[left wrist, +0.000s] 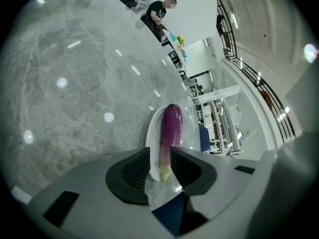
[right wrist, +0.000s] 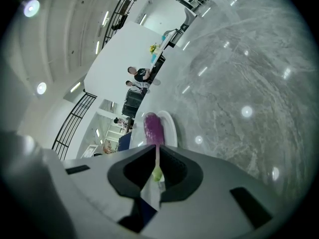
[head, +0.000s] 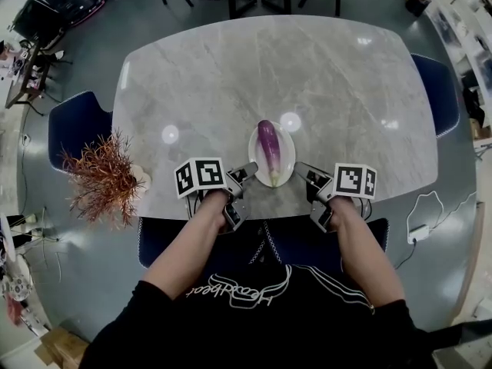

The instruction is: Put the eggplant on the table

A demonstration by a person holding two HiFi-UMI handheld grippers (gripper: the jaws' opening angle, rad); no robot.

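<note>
A long purple eggplant (head: 267, 146) lies on a white oval plate (head: 286, 167) near the front edge of the marble table (head: 307, 75). My left gripper (head: 247, 171) hovers by the plate's left front rim with its jaws open and nothing between the pads. In the left gripper view, the eggplant (left wrist: 171, 128) and plate (left wrist: 152, 128) show beyond the gap of the gripper (left wrist: 160, 158). My right gripper (head: 301, 169) sits just off the plate's right rim. Its own view shows its gripper (right wrist: 156, 156) with only a thin slit between the jaws, the eggplant (right wrist: 153, 128) farther off.
A dried reddish plant (head: 104, 177) stands at the table's left front corner. Blue chairs flank the table at left (head: 73, 125) and right (head: 438, 91). A cable with an adapter (head: 419, 229) lies on the floor at right. People sit far off (right wrist: 139, 76).
</note>
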